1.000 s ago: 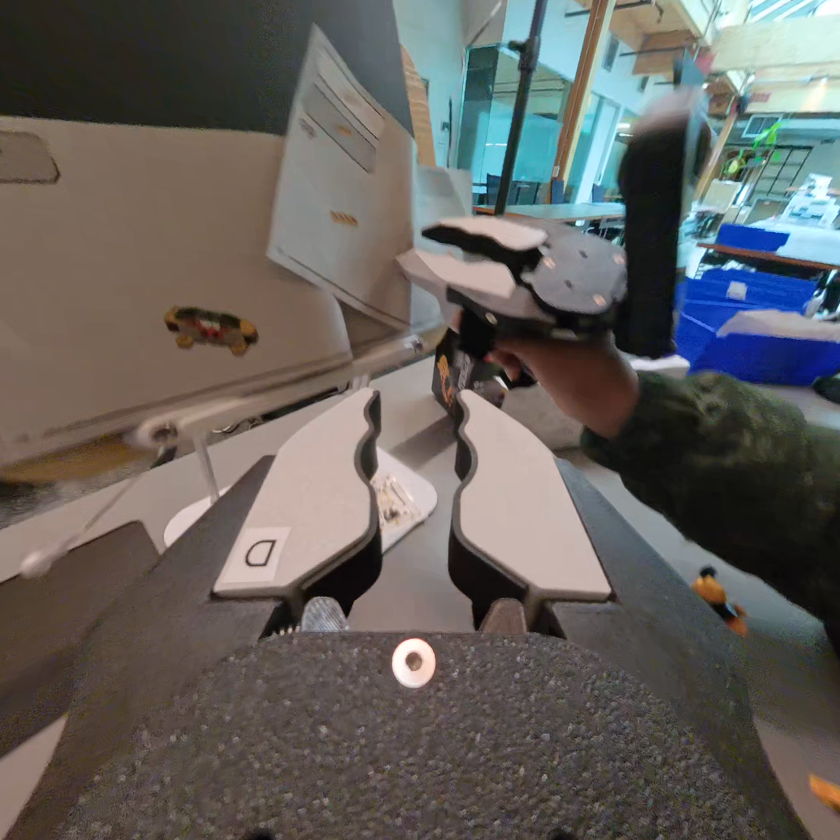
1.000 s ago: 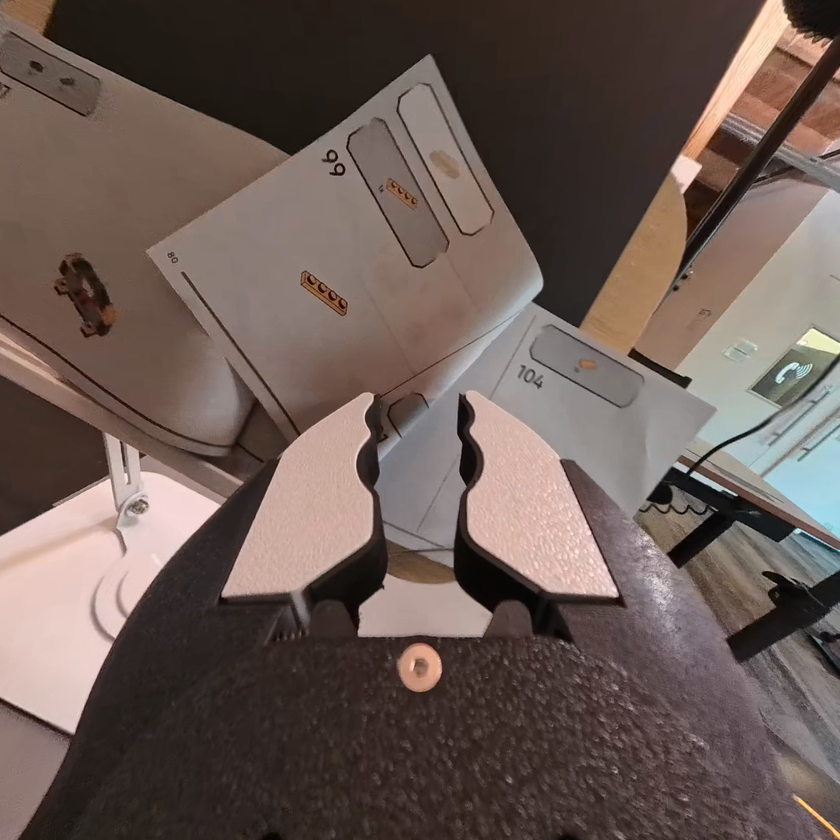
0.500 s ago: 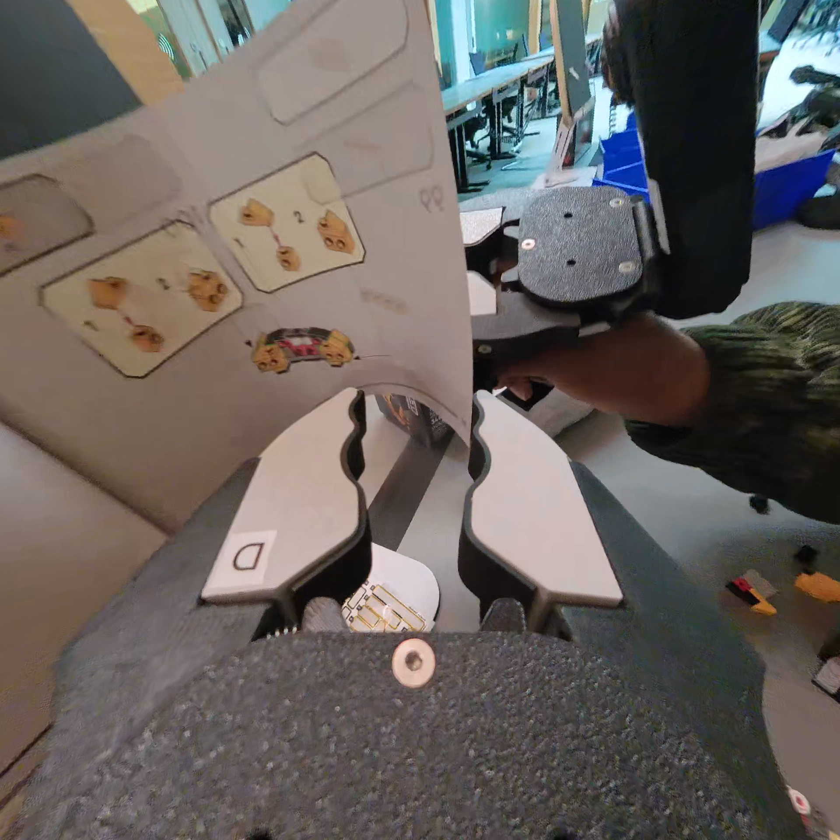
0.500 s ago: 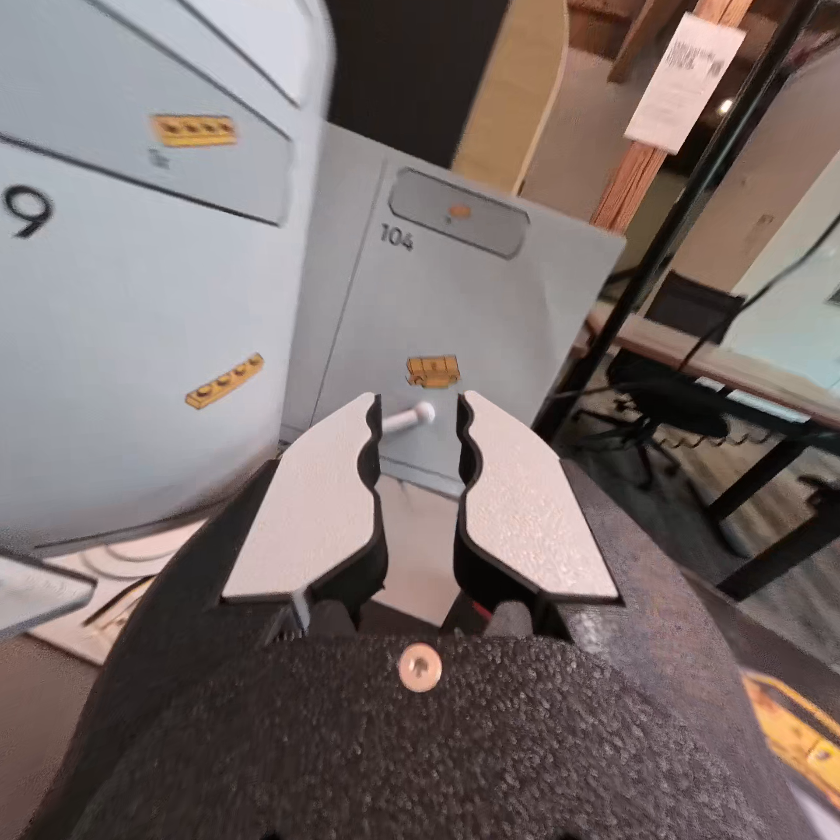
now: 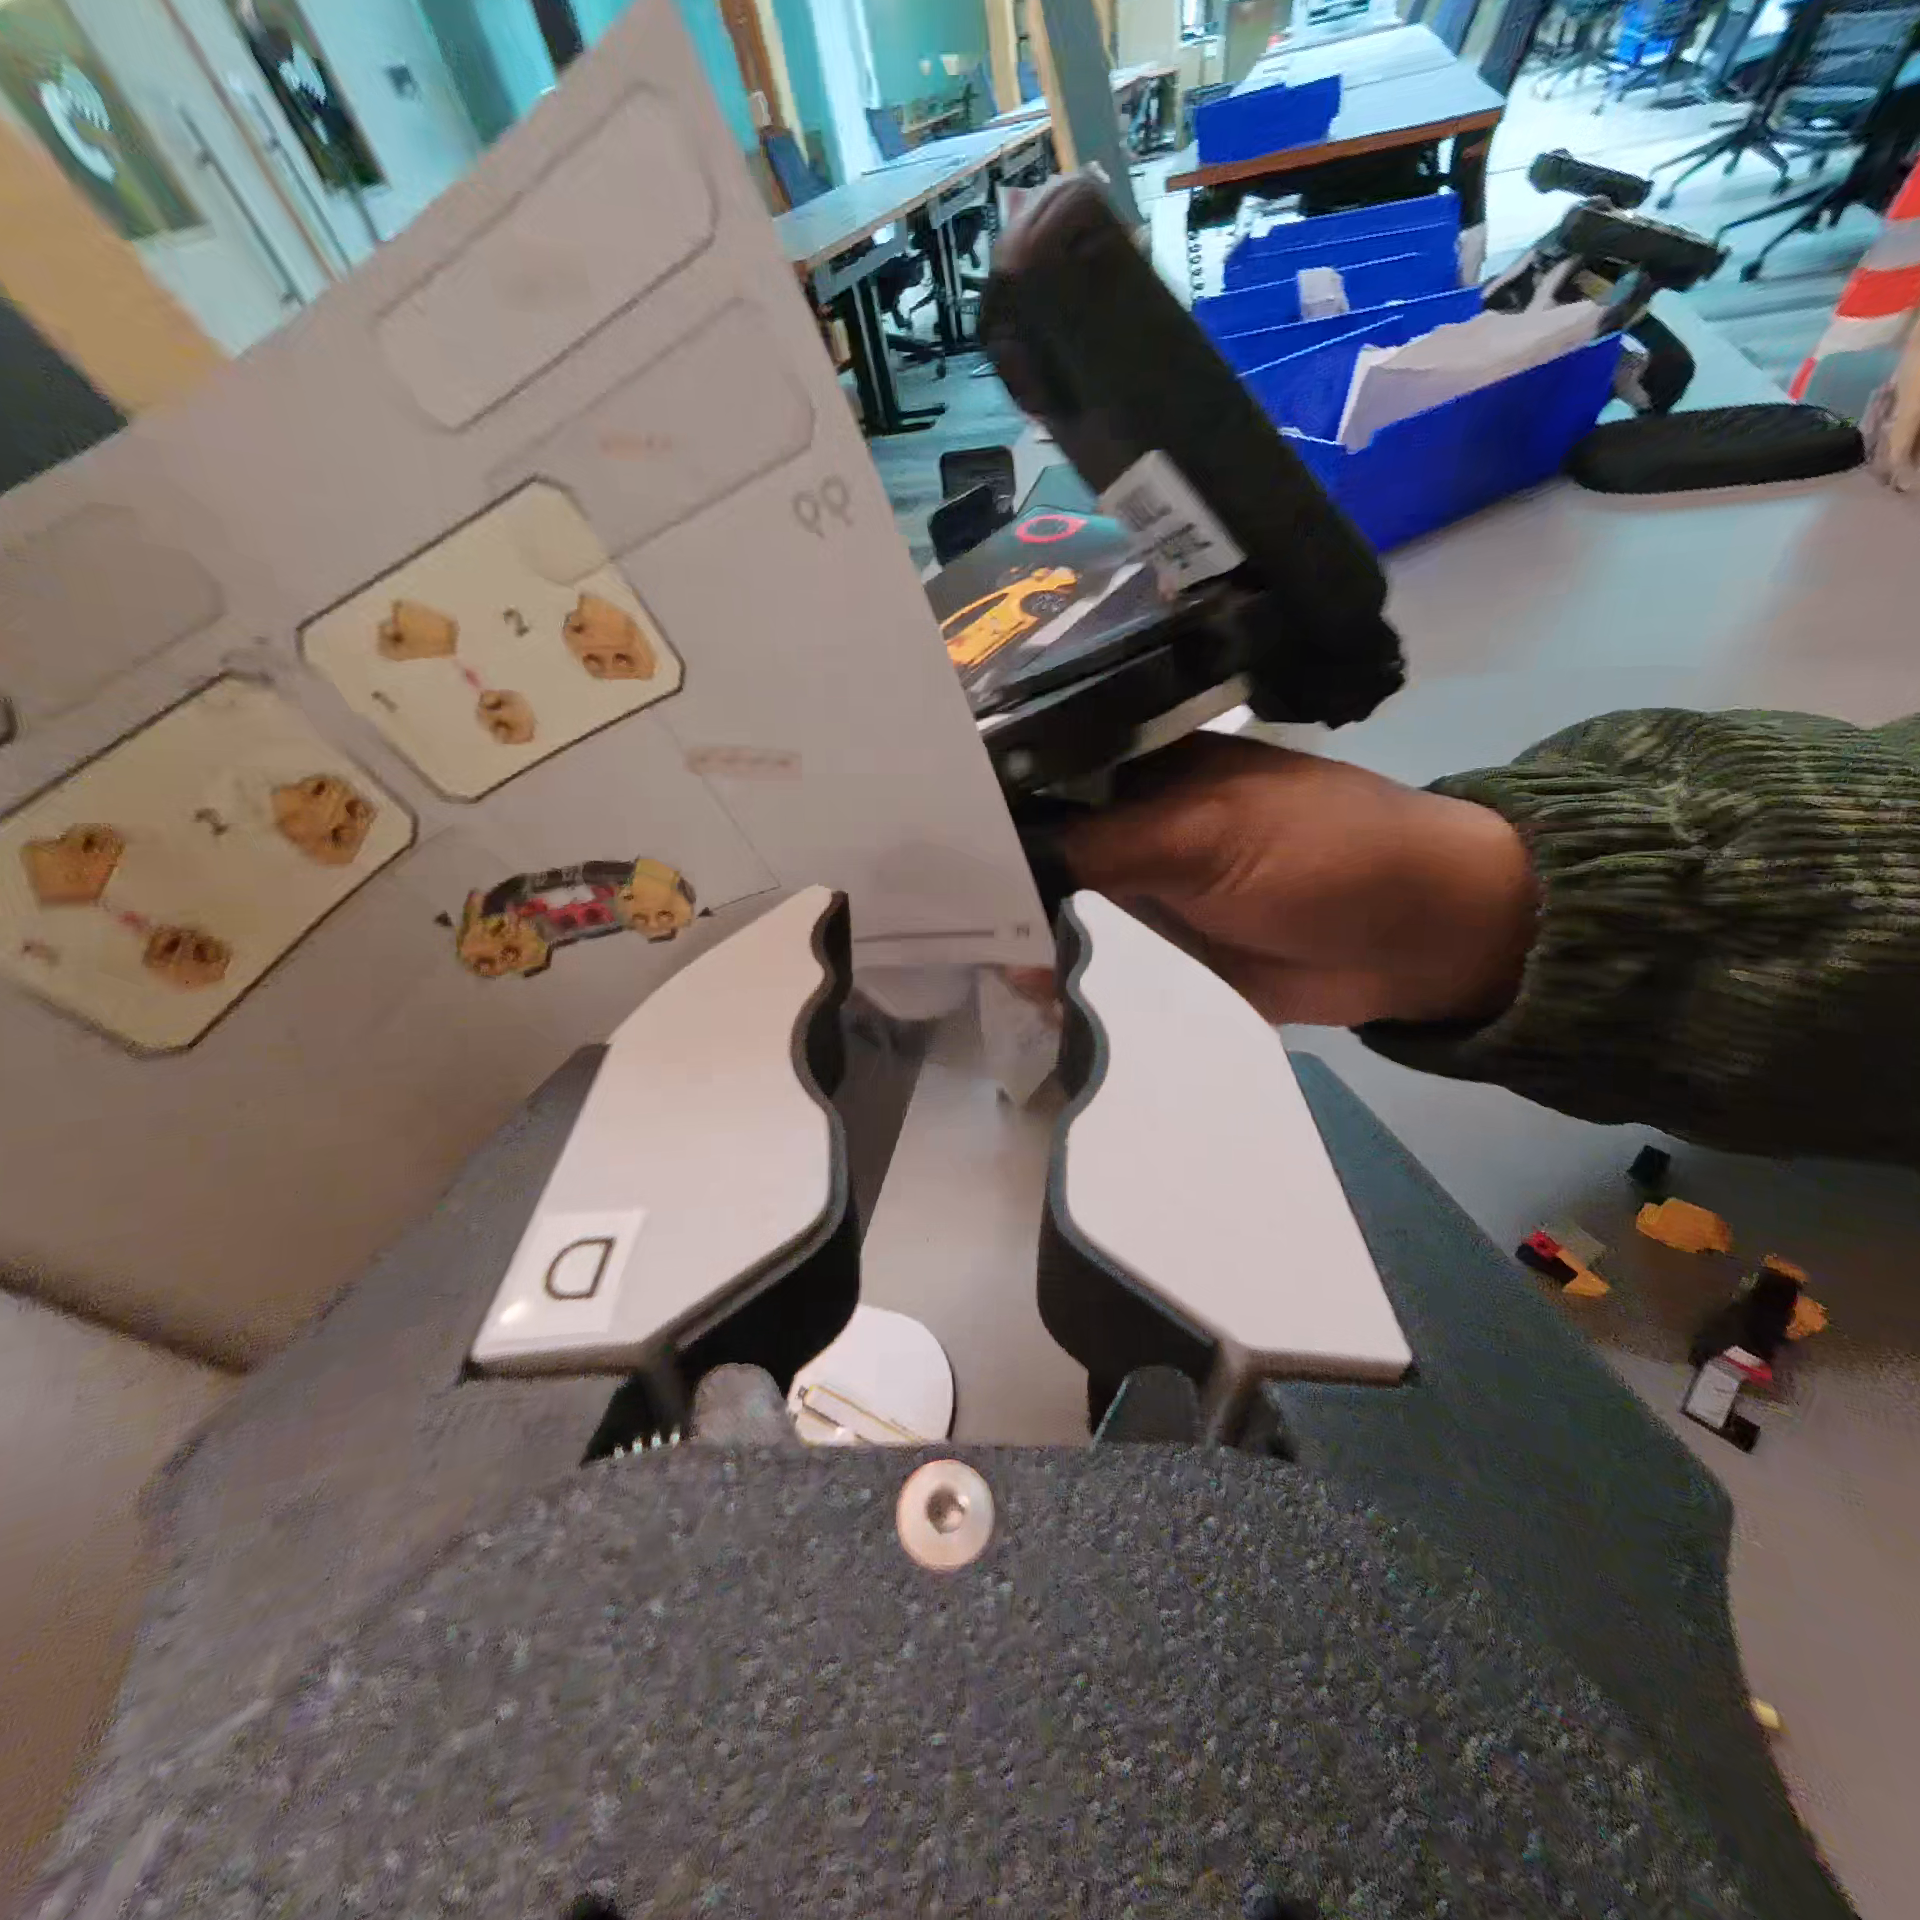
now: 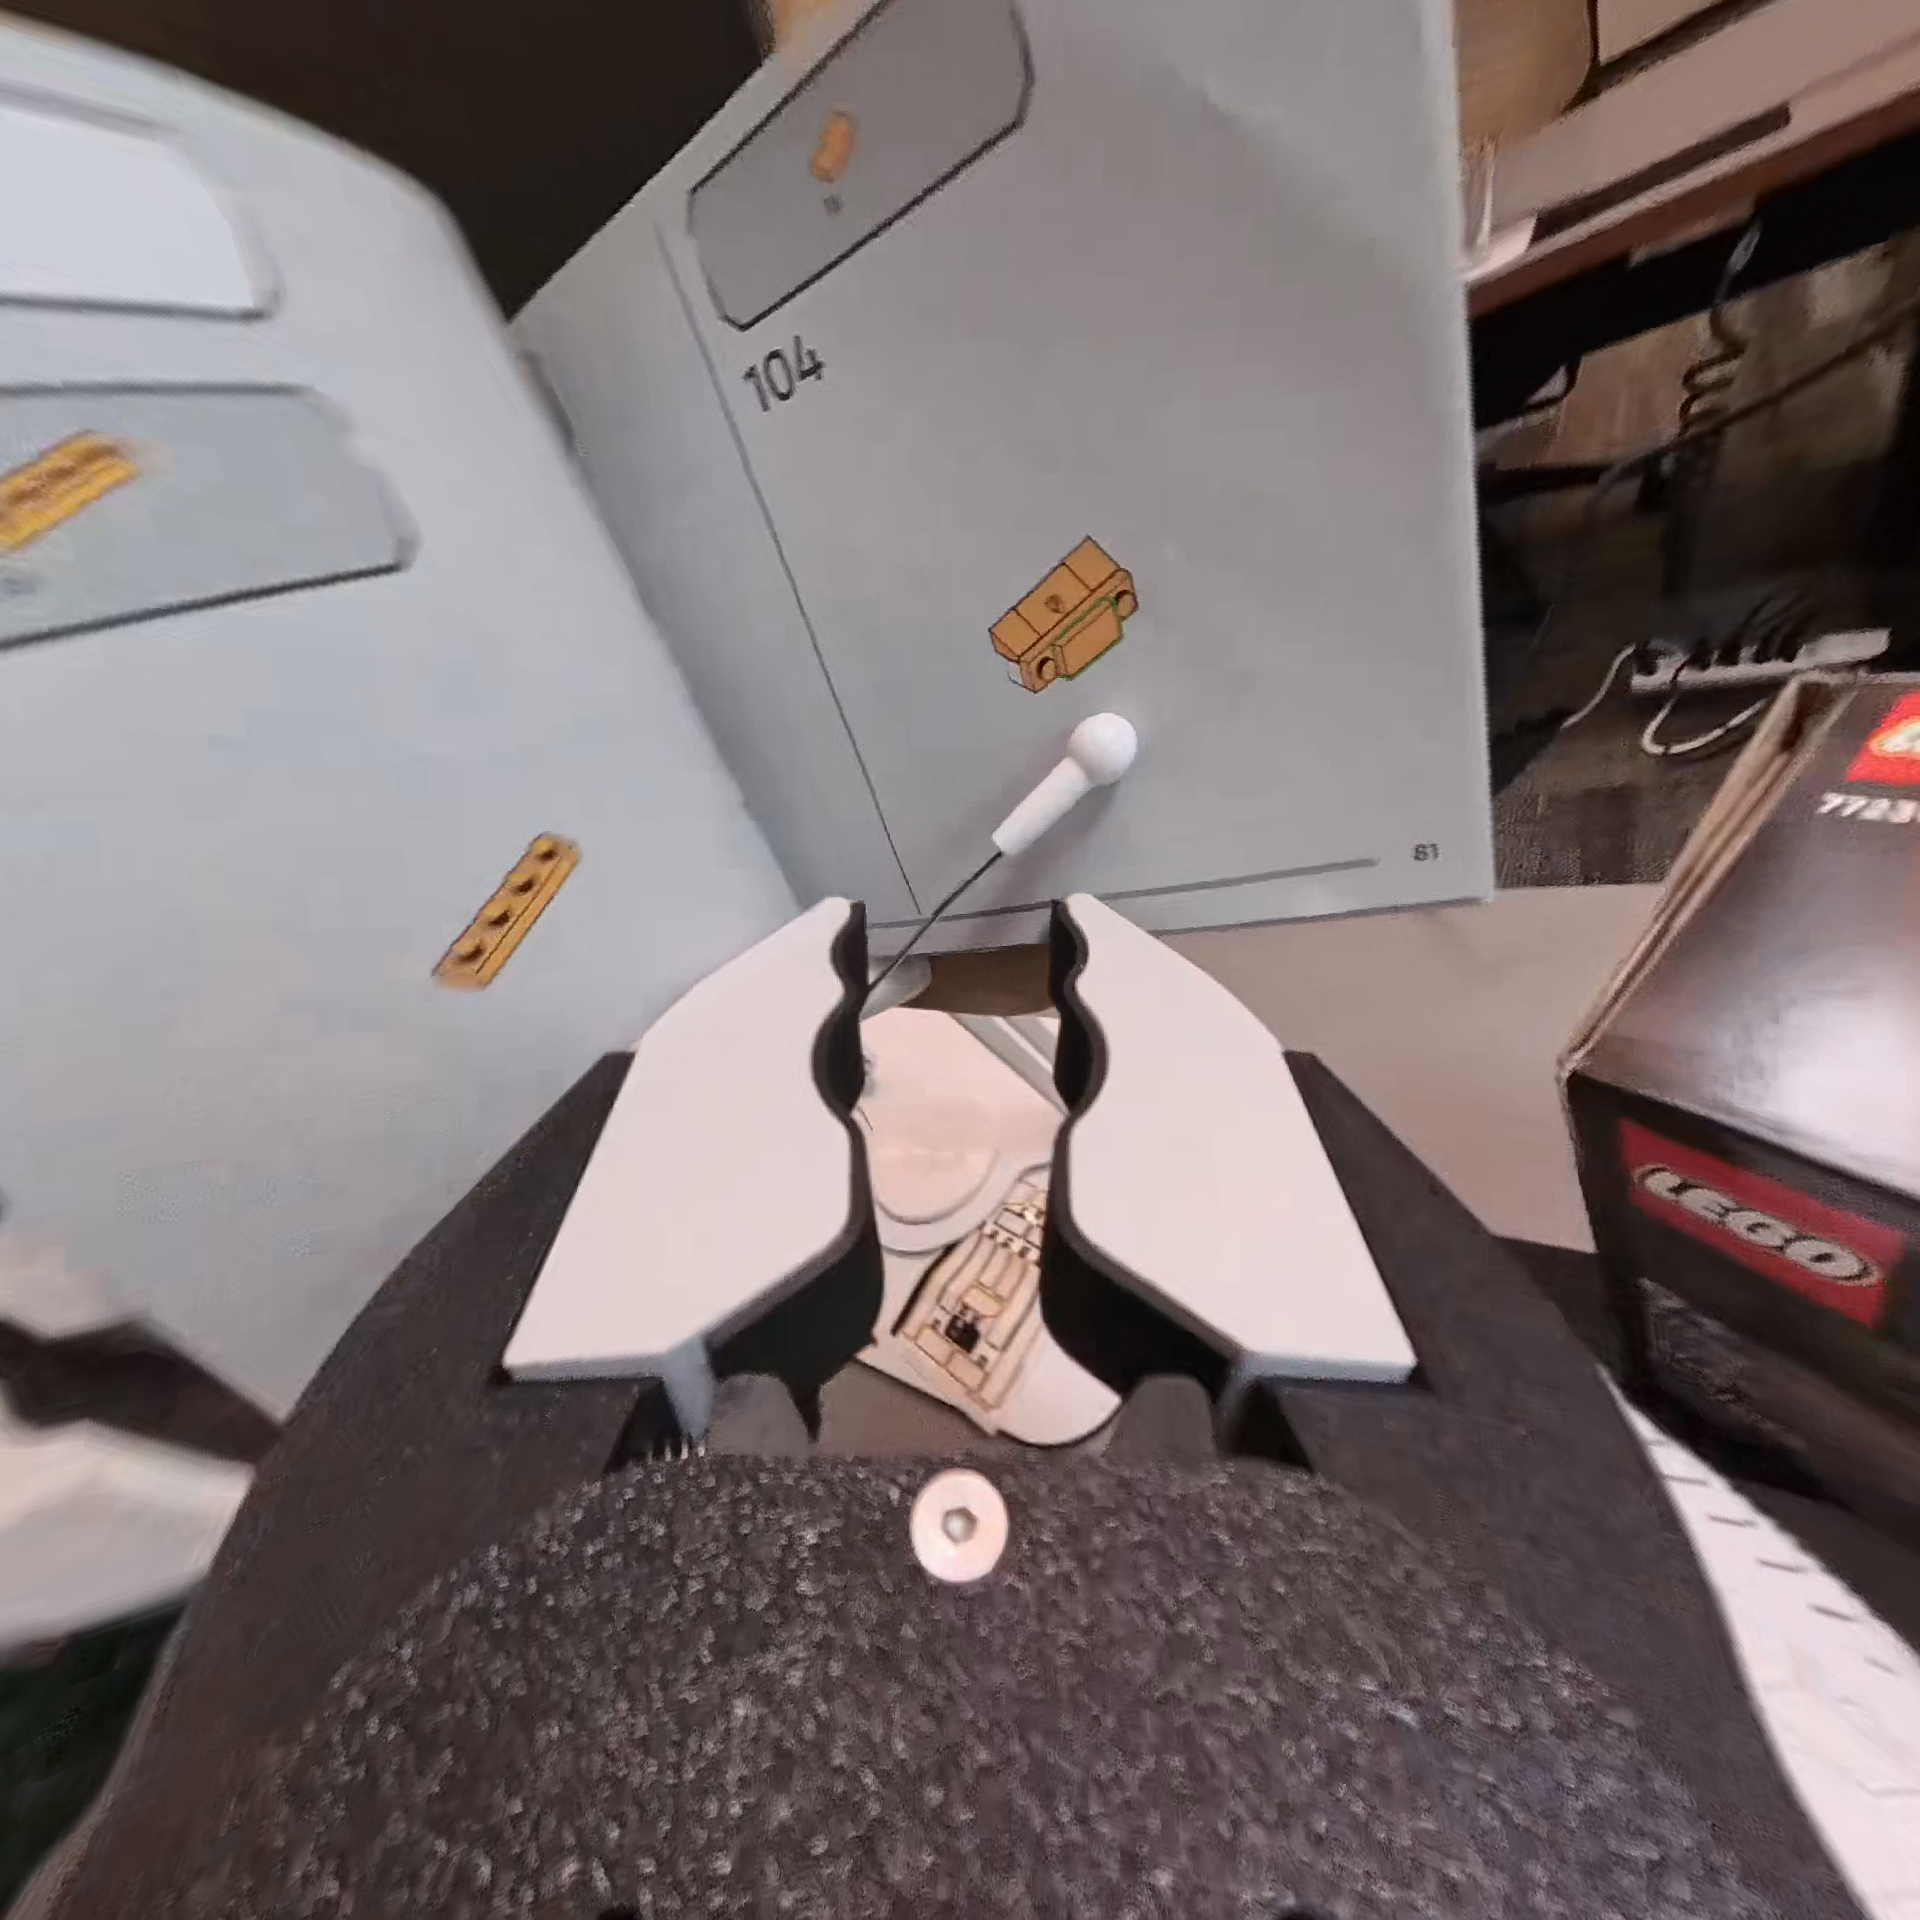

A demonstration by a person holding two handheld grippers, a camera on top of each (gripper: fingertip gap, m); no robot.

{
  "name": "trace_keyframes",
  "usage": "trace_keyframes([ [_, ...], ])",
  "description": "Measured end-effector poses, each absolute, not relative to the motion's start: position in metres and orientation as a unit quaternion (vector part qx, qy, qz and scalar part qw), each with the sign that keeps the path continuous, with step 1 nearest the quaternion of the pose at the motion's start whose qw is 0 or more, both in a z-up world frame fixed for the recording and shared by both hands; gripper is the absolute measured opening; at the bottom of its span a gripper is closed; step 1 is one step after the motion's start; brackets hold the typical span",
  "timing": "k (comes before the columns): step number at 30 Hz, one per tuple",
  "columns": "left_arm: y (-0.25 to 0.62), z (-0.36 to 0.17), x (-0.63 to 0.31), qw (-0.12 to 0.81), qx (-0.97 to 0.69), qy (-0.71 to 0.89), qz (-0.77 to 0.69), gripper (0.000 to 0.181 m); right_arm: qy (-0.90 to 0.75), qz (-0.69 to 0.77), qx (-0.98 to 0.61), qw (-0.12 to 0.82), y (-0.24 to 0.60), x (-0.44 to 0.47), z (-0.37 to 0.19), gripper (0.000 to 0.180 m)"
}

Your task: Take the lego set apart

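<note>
Fingers (image 5: 727,1122) of the left gripper (image 5: 951,935) are parted with nothing between them, and the right gripper (image 6: 956,935) is just as open and empty. Loose lego pieces (image 5: 1683,1278) lie scattered on the table (image 5: 1662,582) off to the right, beyond a sleeved hand (image 5: 1299,883). Manual pages (image 6: 1091,468) stand up close ahead, box (image 6: 1766,1039) beside them.

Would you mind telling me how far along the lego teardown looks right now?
Partly done: loose orange and black lego pieces lie scattered on the grey table. In hand: nothing; the left gripper and right gripper are open, facing the grey instruction booklet. Whatever remains assembled isn't visible.
</note>
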State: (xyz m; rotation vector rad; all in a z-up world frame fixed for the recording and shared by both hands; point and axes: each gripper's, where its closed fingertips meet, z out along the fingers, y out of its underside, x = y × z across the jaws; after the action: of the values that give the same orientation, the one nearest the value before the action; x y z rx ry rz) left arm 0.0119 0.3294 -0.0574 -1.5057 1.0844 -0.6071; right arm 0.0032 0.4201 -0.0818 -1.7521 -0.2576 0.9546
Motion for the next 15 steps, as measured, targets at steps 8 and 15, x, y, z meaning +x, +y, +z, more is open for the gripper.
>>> trace_keyframes([
  [8,0.32,-0.019,0.004,0.622,-0.595,0.433,-0.268,0.028,-0.077,0.436,-0.721,0.534,0.426,0.006,-0.084,0.022],
  [15,0.395,-0.048,-0.042,0.595,-0.714,0.368,-0.027,0.013,-0.045,0.484,-0.695,0.53,0.422,0.002,-0.081,0.003],
])
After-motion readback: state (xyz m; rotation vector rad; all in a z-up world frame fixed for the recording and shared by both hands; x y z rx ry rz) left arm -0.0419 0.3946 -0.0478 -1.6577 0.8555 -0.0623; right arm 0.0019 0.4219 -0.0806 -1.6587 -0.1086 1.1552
